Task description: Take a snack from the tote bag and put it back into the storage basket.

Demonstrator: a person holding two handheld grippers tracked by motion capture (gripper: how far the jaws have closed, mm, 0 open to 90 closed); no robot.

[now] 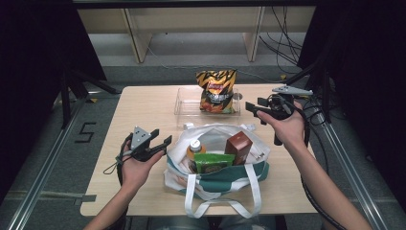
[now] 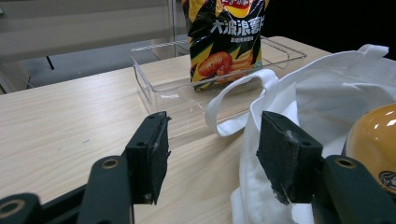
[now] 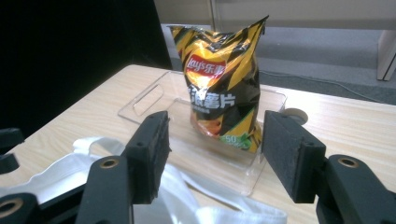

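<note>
1. Nearest on the pale wooden desk sits the white canvas tote bag with a green lower band, mouth open. It holds a green foil pouch, a brown carton and an orange-capped bottle. I judge the work in hand to be unpacking these into the tray, so the next pick comes from here.
2. The left gripper hovers just left of the bag's rim, jaws wide with nothing between them. It is well placed to pin the near white fabric so the bag does not lift with a pulled item.
3. The right gripper is right of the tray, jaws spread wide and empty, aimed past the bag's edge. It should swing back toward the bag with the jaws kept wide and come down from above.
4. The brown carton stands tallest and nearest that hand, so it looks the easiest grasp: close on its flat sides, then lift straight up, clear of the handles.
5. Farthest, the clear plastic tray carries the black-and-yellow crisp bag, standing upright at its middle. Set the next item in the free left part, so the crisp bag is not knocked over.
</note>
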